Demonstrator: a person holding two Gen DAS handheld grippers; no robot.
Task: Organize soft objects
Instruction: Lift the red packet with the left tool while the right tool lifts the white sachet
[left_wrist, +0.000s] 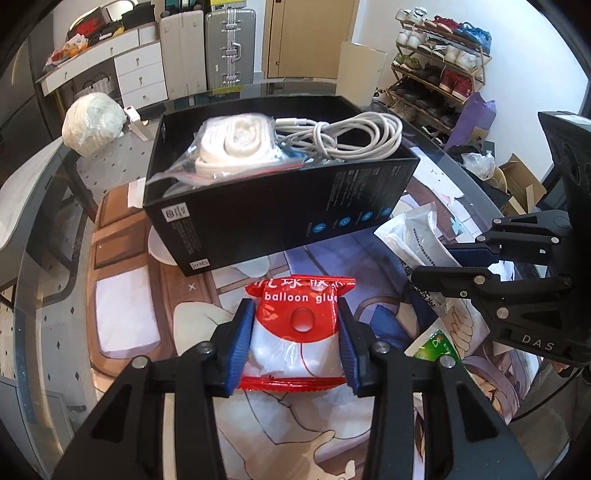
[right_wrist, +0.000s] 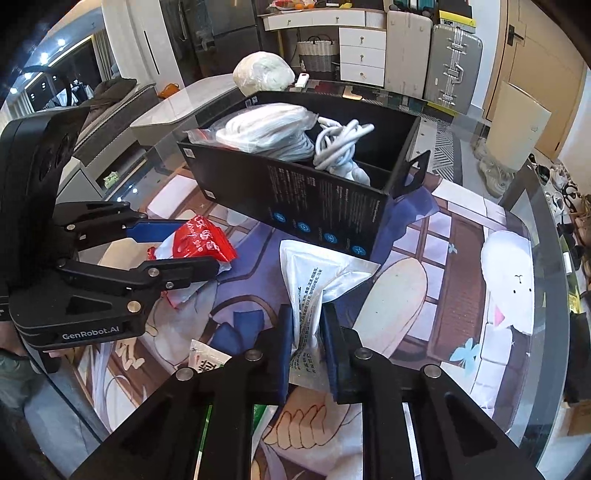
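My left gripper (left_wrist: 295, 332) is shut on a red and white balloon glue packet (left_wrist: 299, 317), held just in front of the black box (left_wrist: 280, 206). The packet also shows in the right wrist view (right_wrist: 201, 240). My right gripper (right_wrist: 306, 332) is shut on a white foil pouch (right_wrist: 314, 280), also seen in the left wrist view (left_wrist: 413, 240). The black box (right_wrist: 314, 199) holds a bagged white strap (left_wrist: 236, 144) and a coiled white cable (left_wrist: 354, 136).
A green and white packet (left_wrist: 436, 343) lies on the printed mat (right_wrist: 461, 240) near both grippers. A white wrapped bundle (left_wrist: 92, 125) sits at the far table edge. Suitcases (left_wrist: 229, 48) and a shoe rack (left_wrist: 436, 62) stand beyond the glass table.
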